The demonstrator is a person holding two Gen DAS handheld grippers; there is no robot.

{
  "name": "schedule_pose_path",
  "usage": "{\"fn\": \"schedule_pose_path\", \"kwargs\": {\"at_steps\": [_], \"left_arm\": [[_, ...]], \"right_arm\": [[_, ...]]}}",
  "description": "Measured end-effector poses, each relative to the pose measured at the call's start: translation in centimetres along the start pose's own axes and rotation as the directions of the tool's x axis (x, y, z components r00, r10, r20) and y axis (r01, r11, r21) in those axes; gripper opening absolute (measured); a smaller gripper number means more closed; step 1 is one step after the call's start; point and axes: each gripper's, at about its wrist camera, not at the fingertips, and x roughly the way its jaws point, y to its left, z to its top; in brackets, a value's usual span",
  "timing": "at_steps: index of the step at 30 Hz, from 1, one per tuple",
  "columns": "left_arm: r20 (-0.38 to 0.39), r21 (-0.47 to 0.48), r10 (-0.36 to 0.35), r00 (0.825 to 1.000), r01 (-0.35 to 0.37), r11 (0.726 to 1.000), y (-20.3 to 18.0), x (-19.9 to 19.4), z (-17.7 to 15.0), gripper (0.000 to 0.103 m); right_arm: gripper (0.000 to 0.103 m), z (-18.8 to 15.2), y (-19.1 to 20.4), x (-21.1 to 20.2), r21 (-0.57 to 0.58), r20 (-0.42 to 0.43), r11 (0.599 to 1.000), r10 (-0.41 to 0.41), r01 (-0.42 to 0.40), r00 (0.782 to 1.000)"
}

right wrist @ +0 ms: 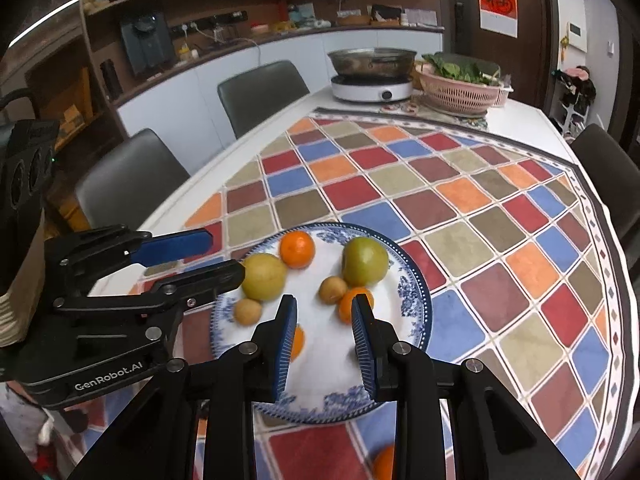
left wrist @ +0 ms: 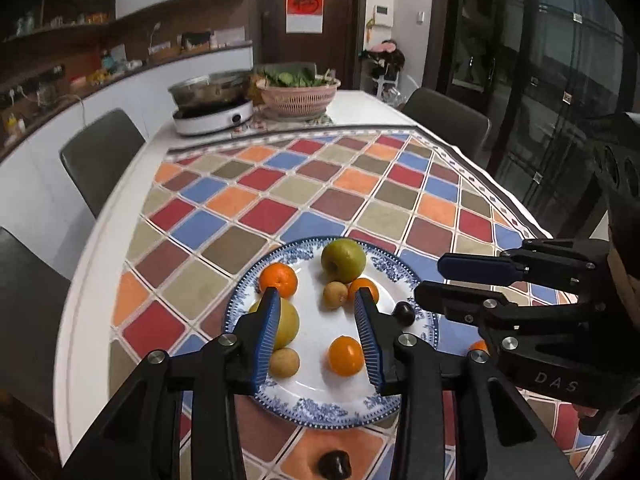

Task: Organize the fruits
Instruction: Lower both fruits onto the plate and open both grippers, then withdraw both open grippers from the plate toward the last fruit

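Left tongs (left wrist: 316,298): hovering over the plate (left wrist: 320,408), blades standing apart, gripping nothing.
Right tongs (right wrist: 324,306): also spread apart above the plate, empty.
Fruits: green apple (left wrist: 344,255), yellow pear (left wrist: 286,322), oranges and small brown fruits sitting on the plate.
Dark fruit (left wrist: 335,464): lying on the bench cloth (left wrist: 280,188), just before the plate.

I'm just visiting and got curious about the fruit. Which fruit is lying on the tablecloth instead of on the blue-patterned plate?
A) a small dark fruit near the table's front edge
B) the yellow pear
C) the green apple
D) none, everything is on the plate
A: in the left wrist view a small dark fruit sits on an orange square of the tablecloth, in front of the plate, while the green apple lies on the plate.
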Motion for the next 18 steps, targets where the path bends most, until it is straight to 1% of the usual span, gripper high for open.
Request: {"fn": "schedule_pose_path", "kwargs": {"at_steps": [2, 7, 9, 10, 12, 13, 15, 17, 18], "left_arm": [[0.017, -0.001, -0.004, 1.000, 0.004, 1.000, -0.3, -1.1, -0.1, 0.038], [0.057, 0.000, 0.032, 0.998, -0.032, 0.999, -1.2, -4.0, -0.7, 0.040], [0.067, -0.011, 0.037, 0.997, -0.037, 0.999, -1.4, -5.1, -1.1, 0.043], [0.071, -0.019, 0.037, 0.997, -0.035, 0.999, -1.4, -5.5, -1.3, 0.045], [0.073, -0.039, 0.048, 0.996, -0.045, 0.998, -1.5, -6.4, -1.7, 0.054], [0.076, -0.050, 0.058, 0.995, -0.054, 0.997, -1.5, -6.8, -1.9, 0.057], [0.090, -0.070, 0.075, 0.993, -0.069, 0.995, -1.6, -7.8, -2.3, 0.065], [0.097, -0.081, 0.090, 0.991, -0.082, 0.993, -1.8, -8.7, -2.5, 0.070], [0.101, -0.083, 0.092, 0.991, -0.084, 0.993, -2.0, -9.1, -2.7, 0.070]], "right_arm": [[0.029, -0.2, 0.4, -1.1, -0.004, 0.024, 1.000, -0.008, 0.008, 1.000], [0.031, -1.1, 1.4, -3.9, -0.011, 0.066, 0.999, -0.030, 0.031, 0.997], [0.040, -1.5, 1.7, -4.8, -0.017, 0.084, 0.999, -0.047, 0.048, 0.995], [0.040, -1.8, 1.9, -5.4, -0.020, 0.096, 0.998, -0.059, 0.061, 0.994], [0.040, -2.2, 2.2, -6.4, -0.020, 0.109, 0.997, -0.072, 0.075, 0.991], [0.041, -2.4, 2.3, -6.8, -0.012, 0.112, 0.997, -0.076, 0.078, 0.991], [0.051, -2.8, 2.3, -7.6, 0.008, 0.120, 0.997, -0.078, 0.077, 0.990], [0.054, -3.2, 2.3, -8.5, 0.024, 0.140, 0.996, -0.091, 0.089, 0.986], [0.055, -3.3, 2.3, -8.8, 0.029, 0.144, 0.995, -0.098, 0.095, 0.985]]}}
